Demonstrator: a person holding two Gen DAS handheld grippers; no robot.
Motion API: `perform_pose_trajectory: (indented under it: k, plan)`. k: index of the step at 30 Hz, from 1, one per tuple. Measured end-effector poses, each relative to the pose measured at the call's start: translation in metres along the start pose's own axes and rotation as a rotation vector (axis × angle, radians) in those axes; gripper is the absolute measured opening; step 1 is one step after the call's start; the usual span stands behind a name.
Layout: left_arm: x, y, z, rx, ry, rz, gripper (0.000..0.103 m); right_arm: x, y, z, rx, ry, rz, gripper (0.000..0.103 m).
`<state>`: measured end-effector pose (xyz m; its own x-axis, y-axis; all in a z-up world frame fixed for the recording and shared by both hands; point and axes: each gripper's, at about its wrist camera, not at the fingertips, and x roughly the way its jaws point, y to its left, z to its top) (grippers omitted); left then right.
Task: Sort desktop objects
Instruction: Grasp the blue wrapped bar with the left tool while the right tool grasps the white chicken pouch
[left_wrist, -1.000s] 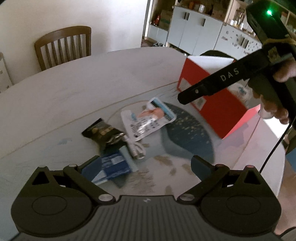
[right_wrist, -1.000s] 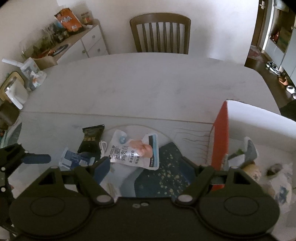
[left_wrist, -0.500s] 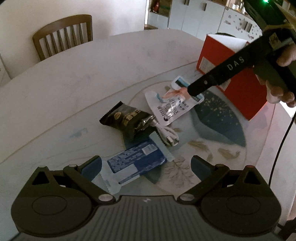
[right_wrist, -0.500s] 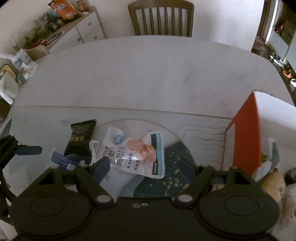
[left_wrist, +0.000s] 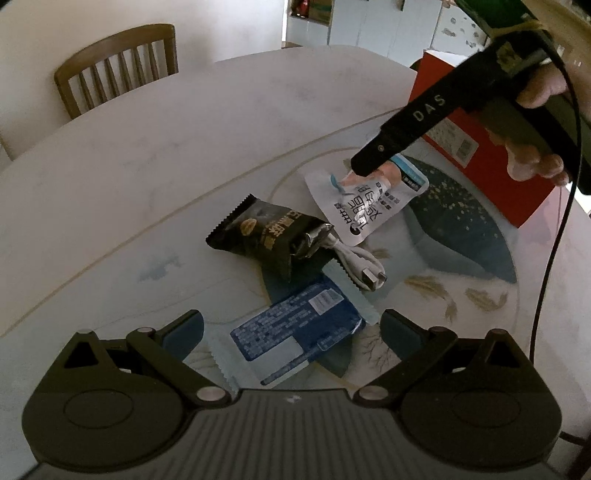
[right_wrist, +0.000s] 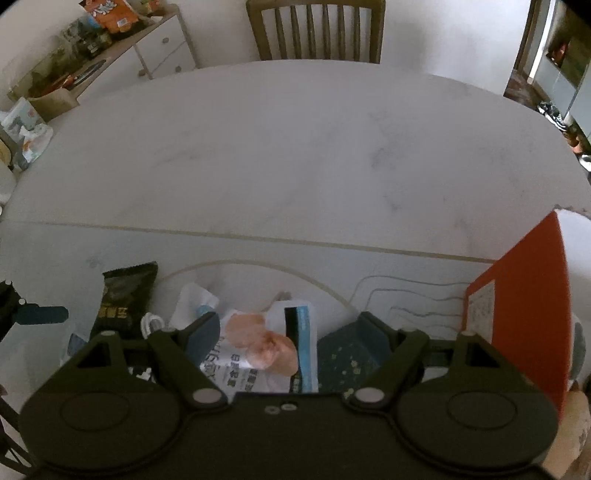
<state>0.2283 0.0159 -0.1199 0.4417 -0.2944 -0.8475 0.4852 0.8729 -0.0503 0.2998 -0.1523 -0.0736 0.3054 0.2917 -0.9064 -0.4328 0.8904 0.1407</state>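
Observation:
A blue snack packet (left_wrist: 299, 328) lies between the open fingers of my left gripper (left_wrist: 291, 330), just above the table. A black snack packet (left_wrist: 266, 236) and a coiled white USB cable (left_wrist: 358, 264) lie beyond it. A white pouch with a pink picture (left_wrist: 369, 203) lies further right. My right gripper (right_wrist: 291, 338) is open and low over that white pouch (right_wrist: 258, 350), which sits between its fingers. In the left wrist view one right finger (left_wrist: 402, 136) reaches down to the pouch.
A red box (left_wrist: 480, 147) with an open white inside stands at the right on the round white table (right_wrist: 295, 147). It also shows in the right wrist view (right_wrist: 524, 310). A wooden chair (left_wrist: 118, 70) stands at the far side. A cabinet with clutter (right_wrist: 92, 55) is at the back left.
Both grippers have come down and forward. The blue packet now lies between my left fingers and the white pouch between my right fingers. Nothing has been taken hold of.

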Motion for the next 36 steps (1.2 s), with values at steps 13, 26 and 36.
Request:
perform_pose_trajectory:
  k: [13, 26, 36]
  plan:
    - [0.009, -0.007, 0.0, 0.073, 0.011, 0.011, 0.082, 0.004, -0.009, -0.001, 0.039, 0.017, 0.027, 0.053]
    - [0.001, -0.021, -0.004, 0.092, 0.009, 0.019, 0.055, -0.003, -0.008, -0.019, 0.081, 0.032, 0.041, 0.026]
    - [-0.008, -0.035, -0.014, 0.08, 0.011, 0.036, 0.037, -0.026, -0.02, -0.048, 0.177, 0.03, 0.092, 0.005]
